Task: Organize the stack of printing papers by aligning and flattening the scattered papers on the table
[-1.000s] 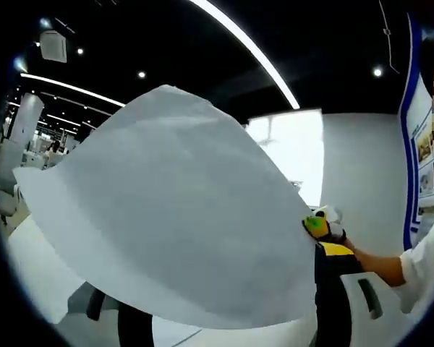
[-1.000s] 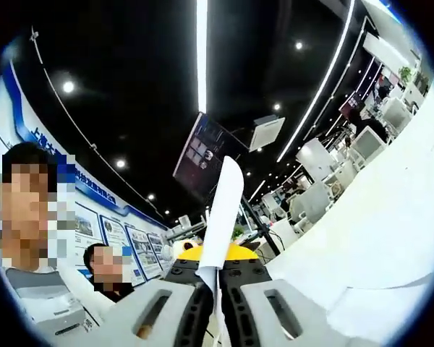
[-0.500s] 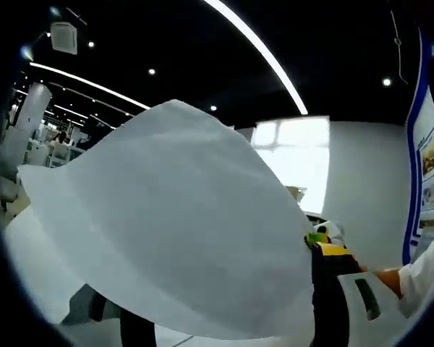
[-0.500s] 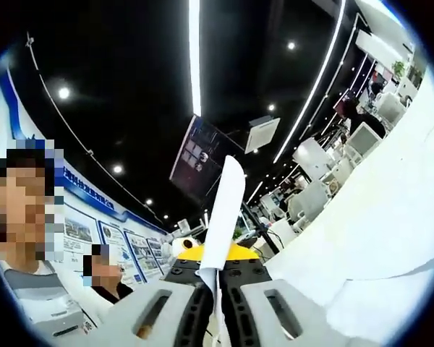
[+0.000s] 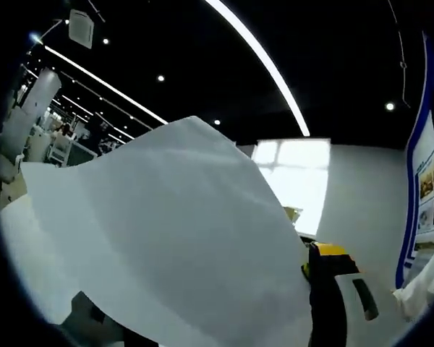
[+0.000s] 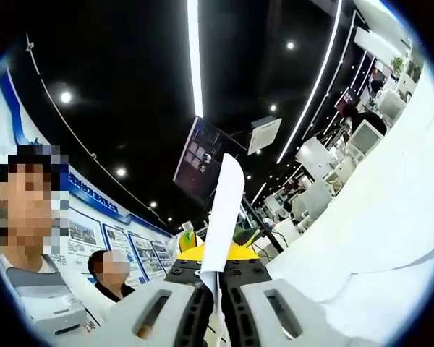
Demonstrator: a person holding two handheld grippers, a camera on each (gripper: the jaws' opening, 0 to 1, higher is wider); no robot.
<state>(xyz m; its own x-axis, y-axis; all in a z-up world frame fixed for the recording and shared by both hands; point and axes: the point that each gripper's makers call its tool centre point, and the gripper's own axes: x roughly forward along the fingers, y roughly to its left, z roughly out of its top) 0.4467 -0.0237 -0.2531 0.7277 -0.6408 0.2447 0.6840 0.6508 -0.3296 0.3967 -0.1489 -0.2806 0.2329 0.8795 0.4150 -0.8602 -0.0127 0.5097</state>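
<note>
Over the last second the sheet of paper [image 5: 166, 238] has sunk and leaned a little further across the left gripper view, so the lifted stack is probably on its way back toward the counter to be squared, not yet laid flat. The right gripper [image 6: 215, 289] has its jaws clenched on the paper's edge, seen end-on as a thin upright strip. The left gripper's jaws are buried behind the sheet, so I cannot tell their state, and the counter is hard to make out.

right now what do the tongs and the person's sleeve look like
The right tongs have pale grey slotted jaws on a black body with a yellow part behind. The other tongs look the same: black, yellow-topped, with a grey slotted jaw. A white sleeve shows at the edge.
</note>
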